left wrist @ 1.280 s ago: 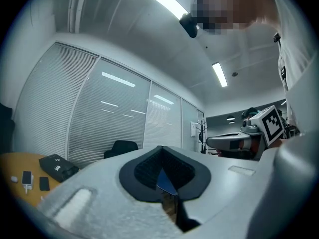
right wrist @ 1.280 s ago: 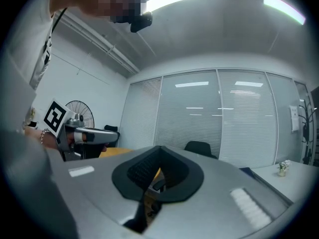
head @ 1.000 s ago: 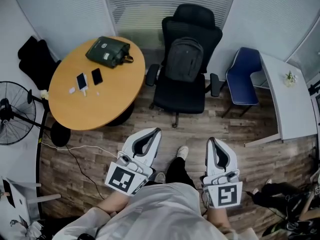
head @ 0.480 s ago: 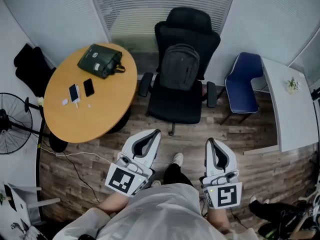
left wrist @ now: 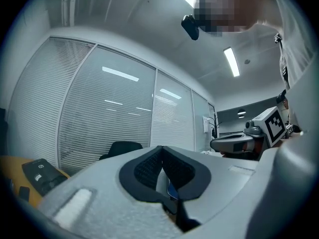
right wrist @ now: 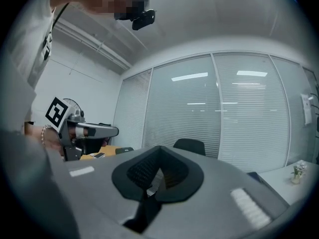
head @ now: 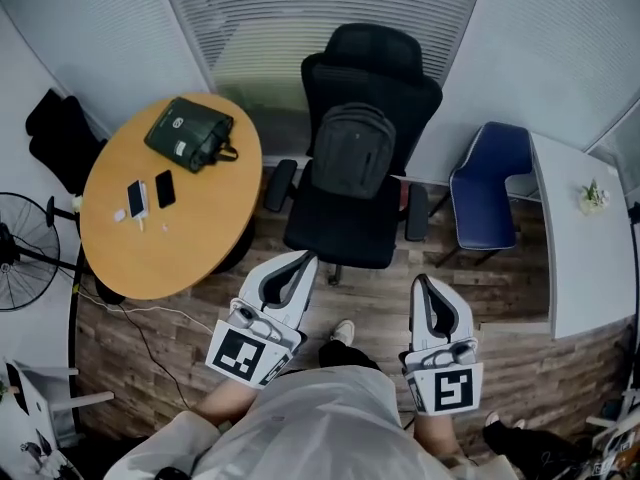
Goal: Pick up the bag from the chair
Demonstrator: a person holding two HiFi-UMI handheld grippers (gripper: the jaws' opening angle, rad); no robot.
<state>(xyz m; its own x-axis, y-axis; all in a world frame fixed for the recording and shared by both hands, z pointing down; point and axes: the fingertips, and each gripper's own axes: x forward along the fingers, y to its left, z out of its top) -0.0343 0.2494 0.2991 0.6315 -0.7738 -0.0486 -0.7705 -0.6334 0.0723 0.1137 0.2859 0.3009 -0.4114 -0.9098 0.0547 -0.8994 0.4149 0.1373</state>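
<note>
**Backpack waits on office chair as two empty claws line up**

A grey backpack (head: 350, 153) stands upright on the seat of a black chair (head: 340, 236), leaning against the backrest, directly ahead of the person and well apart from both tools. The left claw (head: 305, 259) and the right claw (head: 422, 281) are held level at waist height, each pinched fully closed with nothing between its jaws.

The backpack looks like soft fabric that will sag and fold when lifted. Its rounded front suggests something packed inside, so it may carry some weight and swing once it is clear of the seat. The best hold is probably the carry loop at its top edge, though that loop cannot be made out clearly from above; a shoulder strap or a pinch of the top seam would be the fallback. The closed jaws would have to spread first.

By count:
- one backpack
- two claws
- two chairs, the black one and an empty blue chair (head: 487, 198) to its right
- one round worktop (head: 190, 243), carrying one green bag (head: 188, 134) and two phones (head: 165, 188)
- one fan (head: 25, 253) at the left edge
</note>
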